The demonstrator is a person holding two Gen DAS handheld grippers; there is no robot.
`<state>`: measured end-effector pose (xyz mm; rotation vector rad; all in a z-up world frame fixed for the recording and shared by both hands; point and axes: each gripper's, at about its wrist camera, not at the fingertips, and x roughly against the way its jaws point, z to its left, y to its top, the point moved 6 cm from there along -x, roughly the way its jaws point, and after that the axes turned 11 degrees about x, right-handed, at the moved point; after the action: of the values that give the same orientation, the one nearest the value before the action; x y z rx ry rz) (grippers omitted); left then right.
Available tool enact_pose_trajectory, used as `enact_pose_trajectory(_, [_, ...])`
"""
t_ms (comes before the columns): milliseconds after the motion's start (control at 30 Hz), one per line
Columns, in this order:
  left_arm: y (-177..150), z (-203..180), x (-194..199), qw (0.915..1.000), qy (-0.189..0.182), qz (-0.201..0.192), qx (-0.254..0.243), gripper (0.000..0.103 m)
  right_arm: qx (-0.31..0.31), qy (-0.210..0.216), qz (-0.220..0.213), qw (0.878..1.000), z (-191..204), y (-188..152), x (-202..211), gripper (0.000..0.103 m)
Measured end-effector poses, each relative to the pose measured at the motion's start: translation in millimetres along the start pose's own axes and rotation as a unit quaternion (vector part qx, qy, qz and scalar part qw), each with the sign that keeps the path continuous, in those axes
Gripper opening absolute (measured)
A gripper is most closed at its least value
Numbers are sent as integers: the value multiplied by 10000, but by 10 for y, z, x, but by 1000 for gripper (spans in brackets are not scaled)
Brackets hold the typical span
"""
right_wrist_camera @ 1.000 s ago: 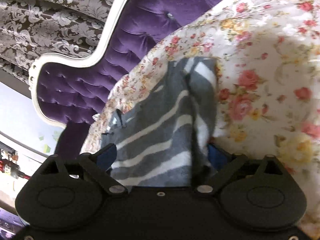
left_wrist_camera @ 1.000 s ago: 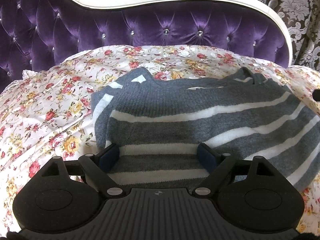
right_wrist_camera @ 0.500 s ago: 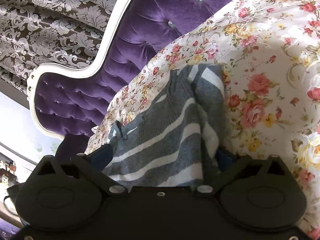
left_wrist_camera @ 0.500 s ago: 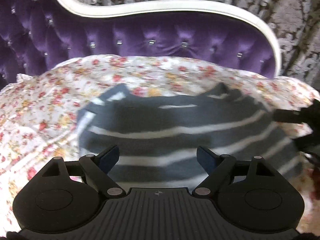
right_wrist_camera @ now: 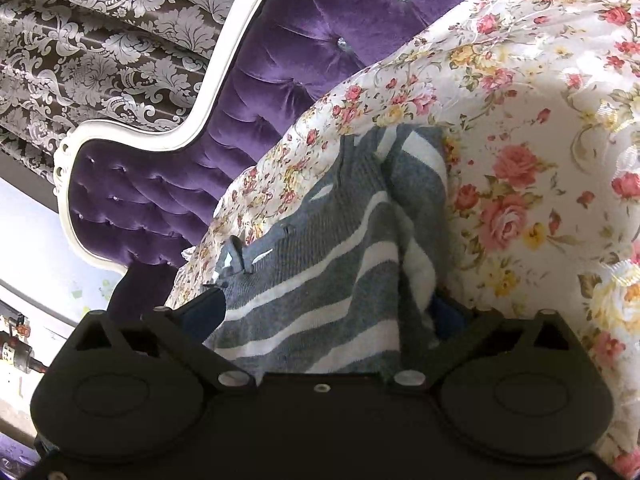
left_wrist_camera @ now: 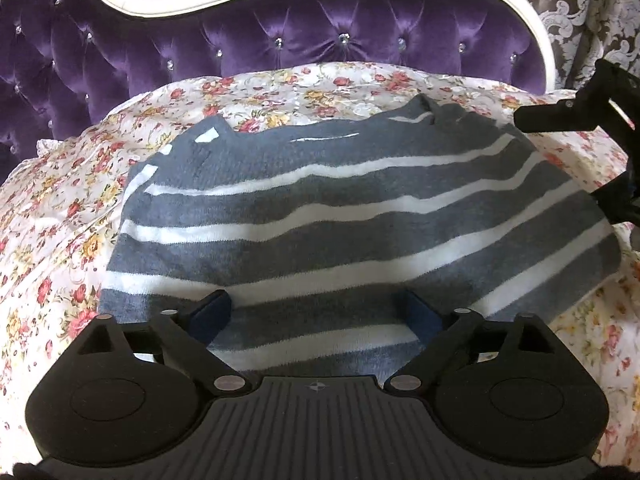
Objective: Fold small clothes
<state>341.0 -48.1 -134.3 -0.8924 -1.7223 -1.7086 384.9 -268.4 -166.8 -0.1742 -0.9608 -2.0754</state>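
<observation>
Lying flat on the floral bed [left_wrist_camera: 60,208], a striped sweater [left_wrist_camera: 340,208]; left gripper [left_wrist_camera: 316,312] jaws opening above its near hem, right gripper [right_wrist_camera: 332,312] jaws spread around its bunched right edge.

You will find no readable words, numbers or brand names in either view. The only mark is a small round crosshair emblem [left_wrist_camera: 315,386] moulded into the ribbed black housing of the left gripper [left_wrist_camera: 316,312], centred near its front edge; it carries no letters. At the far left edge of the right wrist view, a small object [right_wrist_camera: 12,354] bears what may be printed characters, but they are too small and blurred for you to read.
</observation>
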Motion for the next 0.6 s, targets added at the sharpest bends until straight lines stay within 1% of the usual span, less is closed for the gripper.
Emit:
enact_pose_trajectory(33, [-1,-14,-10,10000,-73,37,-22,103,-4,-4,0,10000,1,-1,1,102])
enact_pose_trajectory(67, [-22,-28,-32,9998,-134,120,-54,103,-5,-5,1,10000,0,-2,3,102])
enact_pose_trajectory(167, [-51,-28,-23,9999,-111,-33,-42,103,-21,7,2,10000,-5,-1,6,102])
enact_pose_trajectory(333, [48,-14,80,9998,-159,112,103,102,-32,25,11,10000,-13,0,10,102])
enact_pose_trajectory(467, [303,-41,209,9994,-188,-108,269,101,-63,29,17,10000,-12,2,13,102])
enact_pose_trajectory(533, [466,-55,175,9992,-168,-119,333,102,-58,26,16,10000,-10,1,14,102])
enact_pose_trajectory(600, [619,-63,62,9991,-60,-75,413,102,-61,28,16,10000,-10,2,14,102])
